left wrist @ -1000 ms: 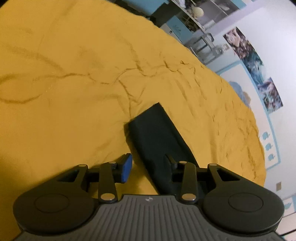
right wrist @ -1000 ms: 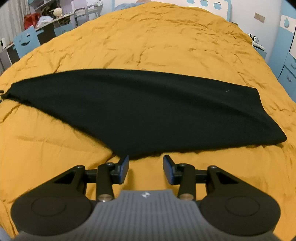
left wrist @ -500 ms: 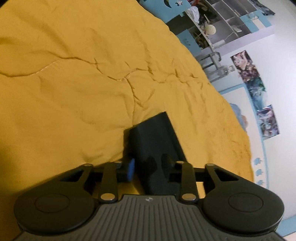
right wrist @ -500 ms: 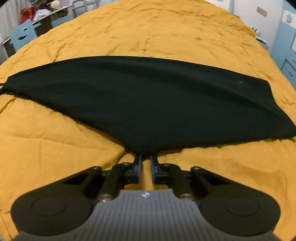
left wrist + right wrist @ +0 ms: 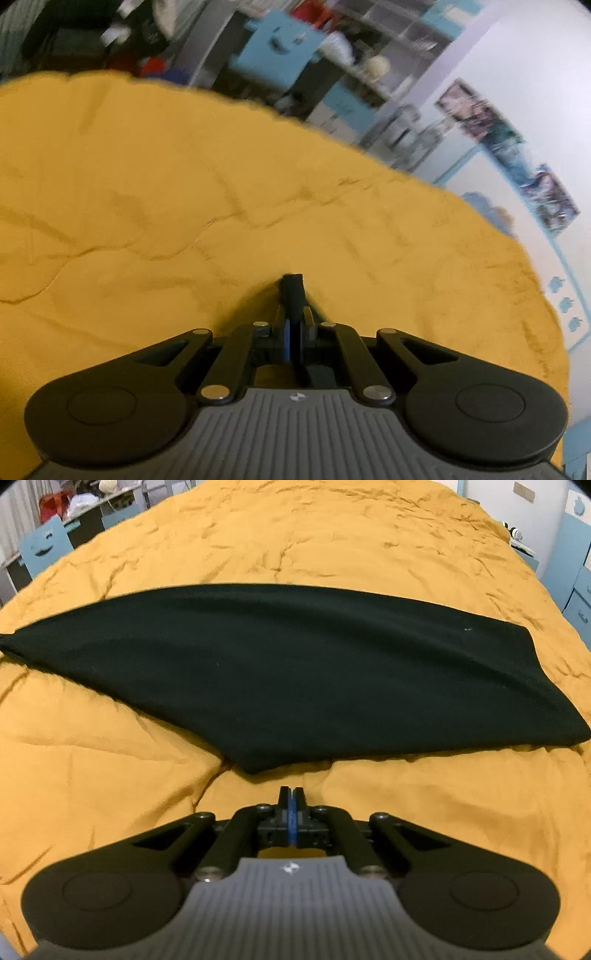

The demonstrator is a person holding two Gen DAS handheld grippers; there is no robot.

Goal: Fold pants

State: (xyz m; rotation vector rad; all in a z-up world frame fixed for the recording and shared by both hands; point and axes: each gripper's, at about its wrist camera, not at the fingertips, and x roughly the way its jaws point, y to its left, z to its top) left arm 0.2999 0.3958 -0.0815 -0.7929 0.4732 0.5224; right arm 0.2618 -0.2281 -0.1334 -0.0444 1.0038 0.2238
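Black pants (image 5: 295, 664), folded lengthwise, lie across the yellow bedspread (image 5: 110, 775) in the right wrist view. Their near corner points toward my right gripper (image 5: 291, 792). That gripper is shut pad to pad just short of the corner, with no fabric seen between its jaws. In the left wrist view my left gripper (image 5: 293, 314) is shut on a bunched end of the pants (image 5: 292, 290), which sticks out past the fingertips above the bedspread (image 5: 184, 203). The remainder of the pants is hidden in that view.
A blue chair (image 5: 46, 544) and a cluttered desk (image 5: 85, 506) stand beyond the bed's far left edge. Blue drawers (image 5: 576, 590) stand at the right. In the left wrist view, shelves (image 5: 332, 55) and wall posters (image 5: 517, 155) lie past the bed's edge.
My left gripper closed on the end of the pants and lifted, so its view tilted up toward the room. My right gripper shut and drew back slightly from the pants' corner.
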